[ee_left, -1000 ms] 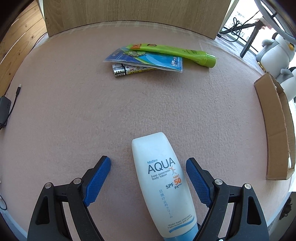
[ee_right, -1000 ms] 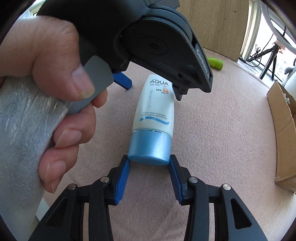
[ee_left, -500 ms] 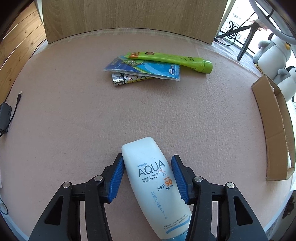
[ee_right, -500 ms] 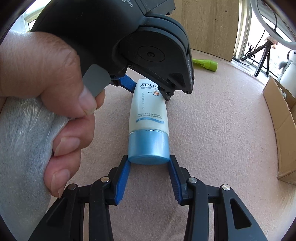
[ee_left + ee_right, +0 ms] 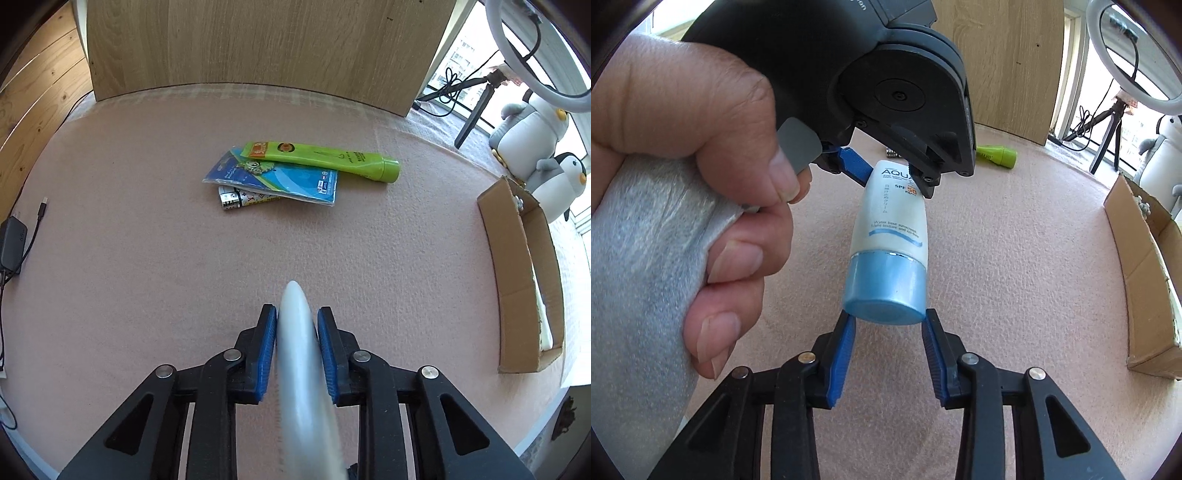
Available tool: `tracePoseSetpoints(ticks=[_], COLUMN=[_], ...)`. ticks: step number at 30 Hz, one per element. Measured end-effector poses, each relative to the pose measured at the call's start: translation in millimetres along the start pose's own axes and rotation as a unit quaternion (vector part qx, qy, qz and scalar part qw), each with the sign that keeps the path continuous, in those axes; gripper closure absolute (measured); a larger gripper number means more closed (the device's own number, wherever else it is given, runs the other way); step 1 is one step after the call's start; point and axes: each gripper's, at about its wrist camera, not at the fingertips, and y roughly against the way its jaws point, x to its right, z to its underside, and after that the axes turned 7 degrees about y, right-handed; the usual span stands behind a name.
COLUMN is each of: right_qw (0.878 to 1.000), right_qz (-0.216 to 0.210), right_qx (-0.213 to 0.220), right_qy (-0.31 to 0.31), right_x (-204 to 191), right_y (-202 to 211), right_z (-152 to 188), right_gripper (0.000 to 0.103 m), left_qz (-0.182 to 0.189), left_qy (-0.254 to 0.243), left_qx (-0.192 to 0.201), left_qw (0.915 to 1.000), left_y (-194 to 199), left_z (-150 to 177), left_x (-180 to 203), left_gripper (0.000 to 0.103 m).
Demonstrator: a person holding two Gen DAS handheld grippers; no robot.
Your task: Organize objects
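Observation:
A white sunscreen tube with a blue cap is held off the pink mat between both grippers. In the left wrist view the tube shows narrow and edge-on. My left gripper is closing, and its blue pads press on both sides of the tube. My right gripper has its jaws at the width of the cap, with the fingertips against the cap's sides. A hand grips the left gripper's handle.
A green tube, a blue packet and a small printed pack lie stacked at the far middle of the mat. An open cardboard box stands at the right edge. A charger and cable lie at the left, and a wooden board stands behind.
The left jaws have closed from wide apart onto the tube. The tube has risen off the mat and now shows edge-on to the left camera. The right gripper stays at the cap.

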Motion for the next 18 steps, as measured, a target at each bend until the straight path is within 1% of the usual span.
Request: tracePoseSetpoints(ticks=[1,2,4,5,7,8,9,10,12,13,14,16,18], right_qw=[1.0,1.0,1.0,1.0,0.999,0.999,0.998,0.997,0.994,0.993,0.992,0.991,0.991], right_qz=[0.007,0.012,0.011,0.016,0.003,-0.004,-0.011,-0.023,-0.051,-0.057,-0.058,-0.063,-0.075], right_qx=[0.006,0.003,-0.023,-0.022,-0.028,-0.031,-0.03,-0.027,-0.028,-0.034,-0.04,-0.043,-0.041], right_qy=[-0.001,0.001,0.006,-0.005,-0.026,-0.037,-0.052,-0.068,-0.092,-0.097,-0.102,-0.112,-0.107], right_x=[0.9,3.0,6.1,9.3,14.6,15.9,18.3,20.7,22.6,19.1,15.8,7.6,-3.4], right_y=[2.4,0.9,-10.0,-10.1,-9.1,-8.1,-6.8,-5.8,-6.0,-5.6,-6.1,-5.9,-8.0], right_z=[-2.3,-4.6,-4.9,-2.7,3.4,6.8,9.7,11.7,11.5,11.2,9.4,4.3,-2.7], right_gripper=[0.103,0.103,0.103,0.103,0.1,0.093,0.083,0.079,0.066,0.062,0.056,0.054,0.051], left_qz=[-0.002,-0.008,-0.015,-0.012,-0.017,-0.016,-0.015,-0.017,-0.018,-0.016,-0.017,-0.016,-0.017], left_qy=[-0.004,-0.004,0.008,0.012,0.023,0.03,0.035,0.038,0.055,0.058,0.065,0.08,0.089], left_qx=[0.0,-0.001,-0.002,-0.005,-0.007,-0.008,-0.009,-0.01,-0.006,-0.003,0.002,0.009,0.009], left_qw=[1.0,1.0,0.9999,0.9998,0.9996,0.9994,0.9992,0.9991,0.9983,0.9982,0.9978,0.9967,0.9959], left_y=[-0.3,-2.3,-3.1,-2.7,-2.3,-1.8,-1.2,-0.3,5.4,8.9,10.7,17.6,21.2], left_z=[0.1,1.0,2.6,2.8,3.9,4.8,3.5,3.1,2.7,2.7,2.3,2.7,2.8], left_x=[1.4,1.0,-7.6,-14.5,-28.8,-38.7,-47.4,-54.6,-69.8,-76.1,-82.6,-98.2,-109.5], left_gripper=[0.079,0.079,0.079,0.079,0.077,0.077,0.074,0.069,0.063,0.061,0.061,0.055,0.054])
